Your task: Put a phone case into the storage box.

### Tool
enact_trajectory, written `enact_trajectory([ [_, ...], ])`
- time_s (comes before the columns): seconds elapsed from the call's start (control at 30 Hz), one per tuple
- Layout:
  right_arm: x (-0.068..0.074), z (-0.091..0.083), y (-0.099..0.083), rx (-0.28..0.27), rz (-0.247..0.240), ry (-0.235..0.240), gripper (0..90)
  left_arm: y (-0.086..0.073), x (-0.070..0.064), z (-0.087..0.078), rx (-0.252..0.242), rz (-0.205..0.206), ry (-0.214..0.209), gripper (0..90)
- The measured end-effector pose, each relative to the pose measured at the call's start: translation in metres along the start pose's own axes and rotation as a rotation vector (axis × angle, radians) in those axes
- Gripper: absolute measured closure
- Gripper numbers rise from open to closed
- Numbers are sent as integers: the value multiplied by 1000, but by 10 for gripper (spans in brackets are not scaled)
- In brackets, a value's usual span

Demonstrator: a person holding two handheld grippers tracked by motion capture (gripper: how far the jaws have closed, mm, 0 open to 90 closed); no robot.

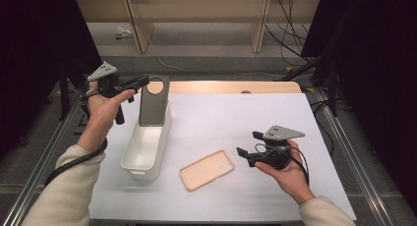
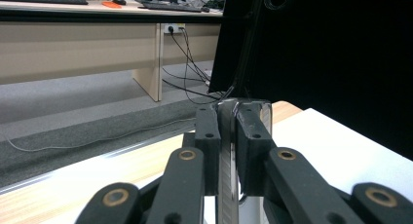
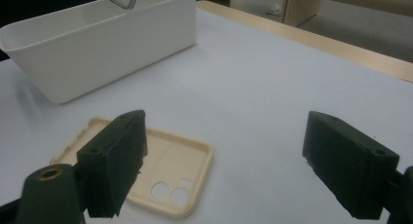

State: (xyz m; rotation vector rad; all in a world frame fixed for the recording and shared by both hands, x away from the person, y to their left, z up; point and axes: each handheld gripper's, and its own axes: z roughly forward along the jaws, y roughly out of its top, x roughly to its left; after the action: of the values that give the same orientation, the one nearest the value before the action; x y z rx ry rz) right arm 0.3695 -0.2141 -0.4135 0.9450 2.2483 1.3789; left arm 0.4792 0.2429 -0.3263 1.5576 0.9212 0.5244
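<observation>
Nearest the high camera come two cream sleeves, rising from the bottom edge toward a table covered with a white mat (image 1: 275,123). Right gripper (image 1: 245,143) hovers low over the mat's right half with its jaws spread wide and nothing between them; in the right gripper view the two black jaws frame a broad stretch of bare mat. Just to its left lies a beige phone case (image 1: 207,169), flat, hollow side up, its camera holes toward the right gripper (image 3: 209,160); the left jaw of that view overlaps the beige case's (image 3: 170,160) near edge, though whether they touch cannot be told.

Left gripper (image 1: 146,80) is raised at the mat's far left corner, its jaws clamped on the top edge of a grey phone case (image 1: 154,104). That case hangs upright, its lower end inside the far end of a white bin (image 1: 142,155). In the left gripper view the jaws pinch the thin case (image 2: 227,151) edge-on.

Open mat runs between bin and beige case, and wider room spreads across the far right of the table
</observation>
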Motion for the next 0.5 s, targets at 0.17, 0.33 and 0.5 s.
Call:
enact_trajectory([
  [0.17, 0, 0, 0, 2, 4, 1, 173, 1, 7, 4, 7, 4, 12, 810],
  [0.33, 0, 1, 0, 1, 4, 1, 173, 3, 11, 6, 13, 2, 24, 810],
  [0.5, -1, 1, 0, 2, 4, 1, 172, 4, 15, 10, 20, 4, 33, 810],
])
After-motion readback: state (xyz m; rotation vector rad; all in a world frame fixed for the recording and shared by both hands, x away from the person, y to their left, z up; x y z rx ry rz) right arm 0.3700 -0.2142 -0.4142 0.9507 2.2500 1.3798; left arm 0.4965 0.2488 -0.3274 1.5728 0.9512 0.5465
